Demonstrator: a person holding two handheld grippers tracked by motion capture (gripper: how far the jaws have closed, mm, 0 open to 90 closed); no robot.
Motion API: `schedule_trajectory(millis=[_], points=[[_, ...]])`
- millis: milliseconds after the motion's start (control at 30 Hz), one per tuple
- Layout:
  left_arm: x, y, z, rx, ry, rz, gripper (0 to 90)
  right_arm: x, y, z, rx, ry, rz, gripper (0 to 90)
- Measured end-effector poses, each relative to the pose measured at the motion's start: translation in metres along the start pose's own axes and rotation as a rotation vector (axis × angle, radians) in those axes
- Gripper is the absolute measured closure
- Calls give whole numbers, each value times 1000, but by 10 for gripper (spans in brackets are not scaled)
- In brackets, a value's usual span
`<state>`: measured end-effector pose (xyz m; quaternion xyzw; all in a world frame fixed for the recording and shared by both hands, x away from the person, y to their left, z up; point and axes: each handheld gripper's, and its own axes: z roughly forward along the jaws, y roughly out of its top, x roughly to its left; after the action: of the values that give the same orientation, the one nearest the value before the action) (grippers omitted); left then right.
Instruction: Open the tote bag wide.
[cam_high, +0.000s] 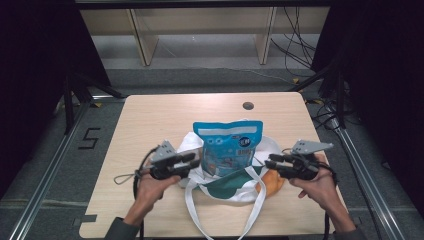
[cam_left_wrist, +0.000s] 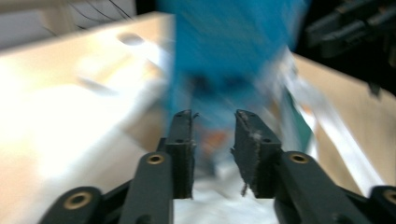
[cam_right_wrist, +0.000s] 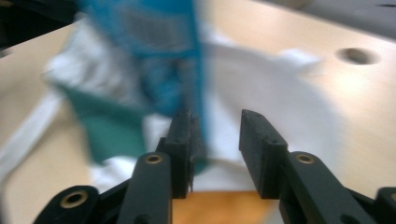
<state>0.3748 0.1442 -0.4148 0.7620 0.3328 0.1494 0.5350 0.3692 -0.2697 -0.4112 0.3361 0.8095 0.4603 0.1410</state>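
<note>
High view showed a person's two grippers flanking a blue snack bag (cam_high: 229, 146) that stood half inside a white tote bag (cam_high: 220, 186) on a wooden table (cam_high: 150, 125), with an orange item (cam_high: 274, 184) tucked at the tote's right edge. Left gripper (cam_high: 196, 161) hung at the tote's left rim and right gripper (cam_high: 268, 162) at its right rim, both part-open and holding nothing. The risk, judged from this moment, was plain: with neither gripper holding it, the tall snack bag could tip over or slide out of the slack tote mouth, and the limp cloth could sag shut around it. The tote's long white straps (cam_high: 252, 210) trailed toward the table's near edge and could snag a jaw on any new reach. Left gripper view, blurred, placed the blue bag just beyond the jaw tips, with white cloth beneath them. Right gripper view placed the bag's edge just beyond the left-hand jaw, the gap between the jaws empty over white cloth.
</note>
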Motion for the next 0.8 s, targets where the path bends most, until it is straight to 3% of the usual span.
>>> schedule_trajectory(millis=[33, 67, 100, 167, 233, 300, 333, 367, 467, 500, 533, 567, 600, 667, 733, 800], points=[[4, 2, -1, -6, 16, -10, 629, -9, 2, -2, 7, -38, 26, 626], [9, 5, 0, 4, 32, -3, 608, -16, 2, 0, 11, -74, 21, 607], [14, 6, 3, 37, 41, 9, 579, -20, 0, 4, 33, -123, 60, 582], [19, 5, 15, 107, 127, 69, 492, -31, -5, 14, 94, -182, 78, 557], [27, 3, 27, 170, 151, 115, 466, -43, -10, 26, 113, -217, 59, 557], [32, 3, 41, 186, 176, 130, 435, -49, -12, 32, 136, -235, 71, 567], [37, 5, 46, 218, 175, 168, 435, -52, -13, 36, 147, -236, 79, 583], [40, 6, 52, 224, 190, 173, 453, -55, -15, 40, 152, -236, 71, 620], [50, 12, 66, 232, 153, 189, 617, -55, -16, 47, 193, -205, 104, 712], [54, 13, 71, 220, 162, 192, 737, -54, -17, 49, 201, -207, 78, 746], [61, 16, 75, 243, 156, 191, 771, -54, -18, 51, 220, -218, 50, 771], [65, 15, 82, 236, 158, 173, 814, -54, -19, 53, 230, -218, 32, 793], [71, 13, 89, 252, 162, 162, 835, -55, -21, 54, 228, -214, 33, 820], [81, 5, 101, 274, 146, 102, 860, -55, -24, 54, 237, -221, 29, 847], [88, -6, 111, 304, 131, 77, 866, -56, -26, 54, 252, -222, 22, 868], [93, -15, 118, 292, 123, 11, 869, -58, -28, 56, 250, -231, 11, 878]])
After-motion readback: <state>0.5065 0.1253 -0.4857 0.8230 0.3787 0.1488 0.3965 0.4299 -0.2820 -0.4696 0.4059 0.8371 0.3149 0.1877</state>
